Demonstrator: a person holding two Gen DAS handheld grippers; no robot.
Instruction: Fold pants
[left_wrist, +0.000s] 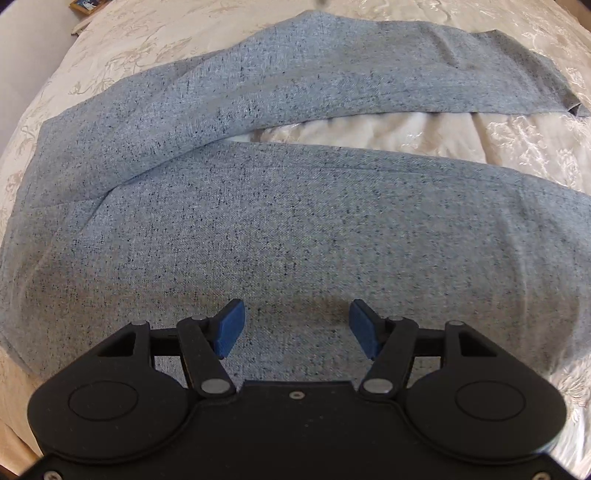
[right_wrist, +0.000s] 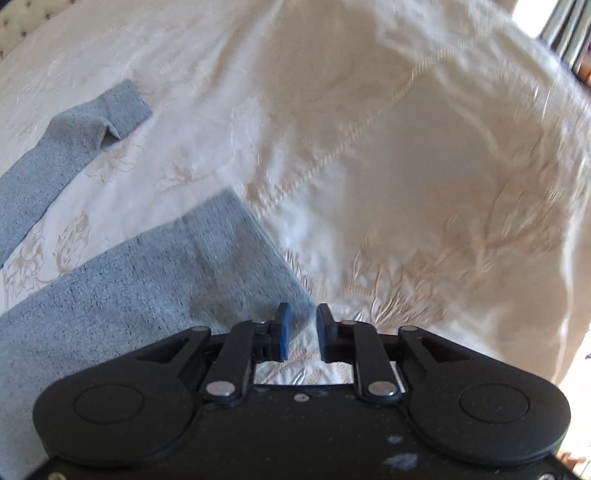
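Grey-blue speckled pants (left_wrist: 280, 229) lie spread on a cream bedspread (left_wrist: 406, 136), the two legs running to the right with a gap between them. My left gripper (left_wrist: 295, 328) is open and empty, hovering just above the near leg's upper part. In the right wrist view the near leg's hem (right_wrist: 229, 258) lies at lower left, and the far leg's end (right_wrist: 92, 125) has a small turned-up fold. My right gripper (right_wrist: 303, 330) is partly open and empty, its fingers at the hem's near corner, with the cloth's corner just ahead of the left finger (right_wrist: 282, 332).
The embroidered bedspread (right_wrist: 406, 184) stretches wide to the right of the hems, with wrinkles and a corded seam. A framed picture (left_wrist: 86, 5) lies beyond the bed's far left edge. Window or furniture slats (right_wrist: 569, 33) show at far right.
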